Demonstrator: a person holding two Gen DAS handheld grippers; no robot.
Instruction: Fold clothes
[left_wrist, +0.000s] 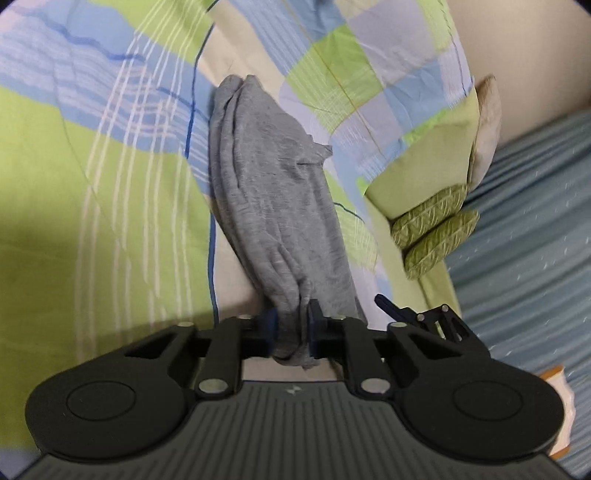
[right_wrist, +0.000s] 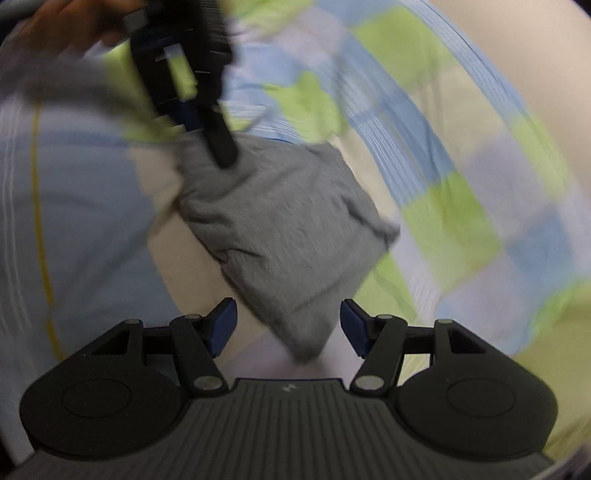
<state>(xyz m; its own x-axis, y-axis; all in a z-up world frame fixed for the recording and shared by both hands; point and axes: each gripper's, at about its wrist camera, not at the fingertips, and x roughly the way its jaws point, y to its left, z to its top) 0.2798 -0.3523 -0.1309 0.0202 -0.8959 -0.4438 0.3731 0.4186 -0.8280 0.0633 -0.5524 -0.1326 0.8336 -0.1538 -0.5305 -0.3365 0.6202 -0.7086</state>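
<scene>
Left wrist view: your left hand-held gripper (left_wrist: 291, 334) is clenched on the near end of the grey garment (left_wrist: 271, 206). Blue pads (left_wrist: 271, 328) pinch a bunched fold; a small tail of cloth hangs out below the jaws. From there the garment runs away toward 12 o'clock as a long, rumpled, folded strip, lying on the bed sheet (left_wrist: 110, 184), which is checked in green, blue and cream with thin white lines. One loose corner of the garment sticks out toward 2 o'clock.

At 3 o'clock from the garment, well apart from it, sit two green patterned cushions (left_wrist: 434, 229) stacked at the sheet's edge. Beyond them lies a blue striped cover (left_wrist: 524, 229). Part of your right hand-held gripper (left_wrist: 428, 317) shows at 4 o'clock, close beside the left one's right arm.

Right wrist view, heavily blurred: your right hand-held gripper (right_wrist: 288, 326) is released, blue pads (right_wrist: 223, 328) standing apart. The near corner of the grey garment (right_wrist: 280, 236) lies between them, pointing toward 6 o'clock; neither pad presses on it. The garment spreads as a folded, roughly square pad toward 11 o'clock. There the left hand-held gripper (right_wrist: 221, 155) meets its far edge. Your hand (right_wrist: 74, 26) shows at 11 o'clock, blurred.
</scene>
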